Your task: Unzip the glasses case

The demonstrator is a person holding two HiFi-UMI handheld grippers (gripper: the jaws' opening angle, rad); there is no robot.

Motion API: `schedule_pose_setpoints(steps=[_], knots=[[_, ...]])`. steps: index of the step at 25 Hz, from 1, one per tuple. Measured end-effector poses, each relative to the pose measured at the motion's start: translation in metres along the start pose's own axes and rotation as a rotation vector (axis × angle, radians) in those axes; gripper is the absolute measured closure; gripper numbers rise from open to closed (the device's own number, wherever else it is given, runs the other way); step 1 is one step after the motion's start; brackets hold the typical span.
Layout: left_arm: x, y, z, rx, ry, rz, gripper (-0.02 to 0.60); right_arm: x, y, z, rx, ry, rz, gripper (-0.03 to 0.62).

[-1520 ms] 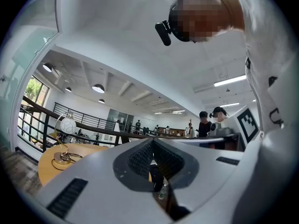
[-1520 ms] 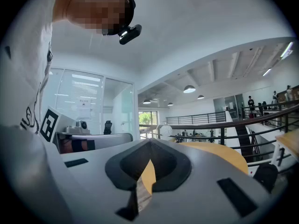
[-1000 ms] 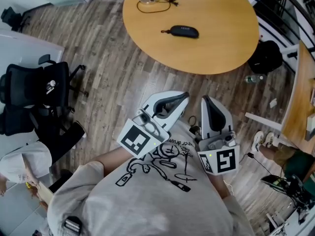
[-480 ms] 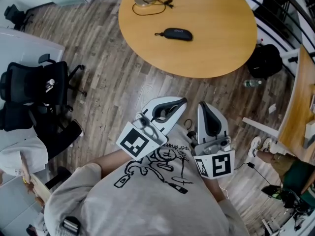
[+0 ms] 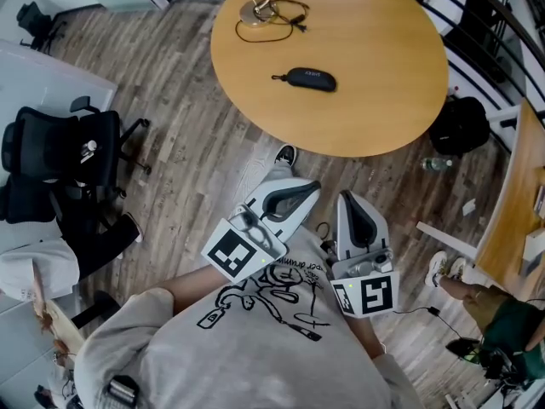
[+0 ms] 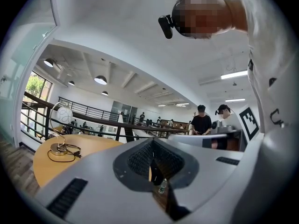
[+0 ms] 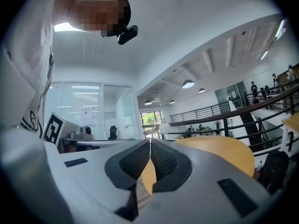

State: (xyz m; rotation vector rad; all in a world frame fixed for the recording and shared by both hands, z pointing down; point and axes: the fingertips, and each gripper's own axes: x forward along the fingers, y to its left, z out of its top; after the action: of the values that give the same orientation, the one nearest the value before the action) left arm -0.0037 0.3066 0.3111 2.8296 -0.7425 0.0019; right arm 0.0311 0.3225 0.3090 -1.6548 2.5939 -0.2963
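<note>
Judging this the approach step, we find left gripper (image 5: 313,186) and right gripper (image 5: 344,197) closed, empty; black oval glasses case (image 5: 311,78) lies well beyond the fingertips on round wooden table (image 5: 383,58). Next: reach, open.

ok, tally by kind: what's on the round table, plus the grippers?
glasses case: 1 (black, zipped shut)
desk lamp with cord: 1
grippers: 2 (left gripper and right gripper, both shut and holding nothing)
Total: 4
</note>
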Motion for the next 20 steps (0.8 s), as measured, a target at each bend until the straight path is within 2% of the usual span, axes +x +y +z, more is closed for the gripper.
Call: schedule_pose_setpoints(steps=[7, 20], knots=[[0.024, 0.053, 0.012, -0.012, -0.029, -0.006, 0.572, 0.051, -0.018, 0.004, -0.027, 0.014, -0.004, 0.571], [0.082, 0.188, 0.055, -0.047, -0.052, -0.04, 0.572, 0.193, -0.064, 0.033, -0.085, 0.053, -0.045, 0.571]])
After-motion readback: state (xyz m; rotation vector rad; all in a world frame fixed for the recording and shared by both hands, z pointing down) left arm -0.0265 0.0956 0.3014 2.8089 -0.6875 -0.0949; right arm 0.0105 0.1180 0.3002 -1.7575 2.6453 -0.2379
